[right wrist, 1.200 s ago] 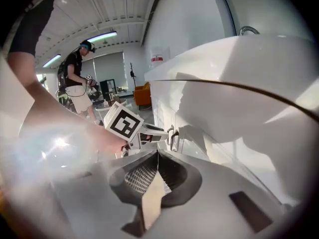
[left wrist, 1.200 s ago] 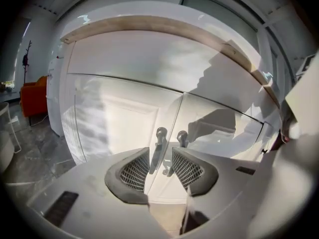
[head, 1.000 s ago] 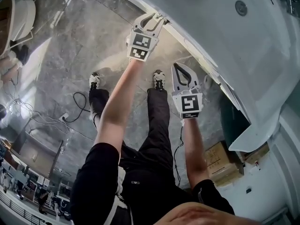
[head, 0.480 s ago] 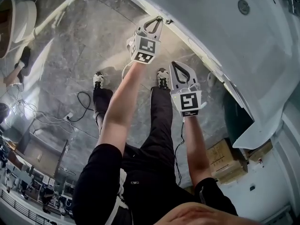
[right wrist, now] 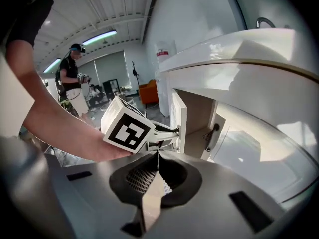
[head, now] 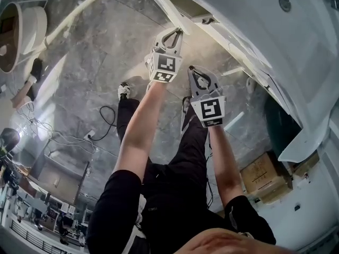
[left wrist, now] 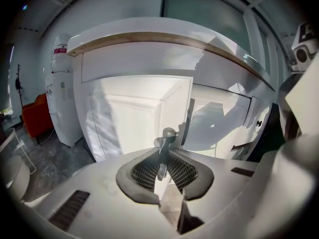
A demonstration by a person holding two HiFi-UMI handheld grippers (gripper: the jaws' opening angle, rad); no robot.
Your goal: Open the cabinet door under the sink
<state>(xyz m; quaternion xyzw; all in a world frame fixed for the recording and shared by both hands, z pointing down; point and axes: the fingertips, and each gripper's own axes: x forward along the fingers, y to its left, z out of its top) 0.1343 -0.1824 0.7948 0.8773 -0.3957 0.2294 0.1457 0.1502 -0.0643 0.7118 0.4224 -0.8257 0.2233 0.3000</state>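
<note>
1. The handle (left wrist: 167, 136) is pinched between the closing fingers of the left gripper (left wrist: 162, 169) so the door (left wrist: 129, 118), ajar beyond them, can be pulled
2. The right gripper (right wrist: 156, 156) is clenched empty, clear of it

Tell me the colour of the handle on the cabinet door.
Silver-grey metal. The handle shows best in the left gripper view.

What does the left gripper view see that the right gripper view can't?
Only the left gripper view shows the handle between the left gripper's closing fingers, and an orange chair far off. Only the right gripper view shows that gripper's marked cube from outside and a person standing behind. Both show the white door standing open under the counter.
</note>
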